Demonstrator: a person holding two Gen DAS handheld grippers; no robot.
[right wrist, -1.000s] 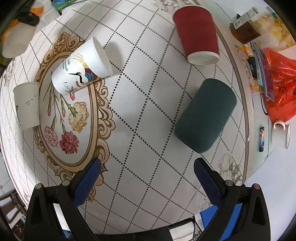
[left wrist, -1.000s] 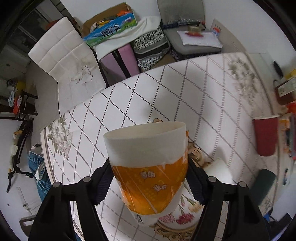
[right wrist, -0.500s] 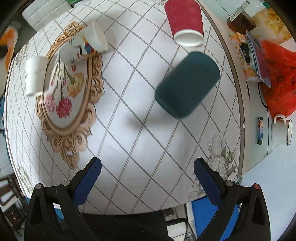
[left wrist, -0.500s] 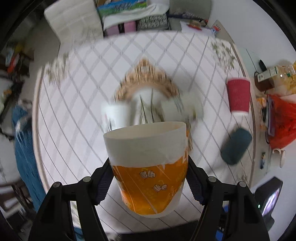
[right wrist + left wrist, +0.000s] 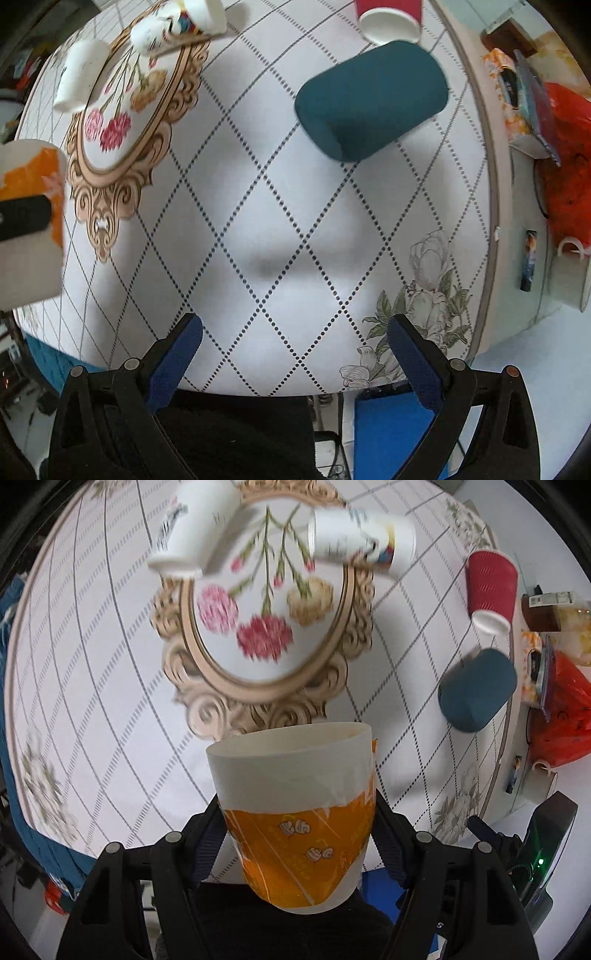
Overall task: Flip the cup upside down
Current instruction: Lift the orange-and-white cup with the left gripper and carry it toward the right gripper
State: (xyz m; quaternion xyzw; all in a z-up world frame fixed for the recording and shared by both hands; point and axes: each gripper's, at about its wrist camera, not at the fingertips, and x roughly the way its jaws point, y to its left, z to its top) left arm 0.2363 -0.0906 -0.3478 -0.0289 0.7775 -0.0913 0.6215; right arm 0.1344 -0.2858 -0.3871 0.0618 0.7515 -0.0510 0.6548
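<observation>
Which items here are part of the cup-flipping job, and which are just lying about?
In the job:
- orange-and-white cup, gripped in the left tool
- right tool, open and holding nothing

Lying about:
- teal cup, on its side
- red cup
- two white cups
- orange bag

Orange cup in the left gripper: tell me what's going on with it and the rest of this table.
The left gripper is shut on the orange cup, held above the table with its mouth pointing away from the camera. The right gripper hangs open and empty. A dark teal cup lies on its side; a red cup stands mouth-down.
</observation>
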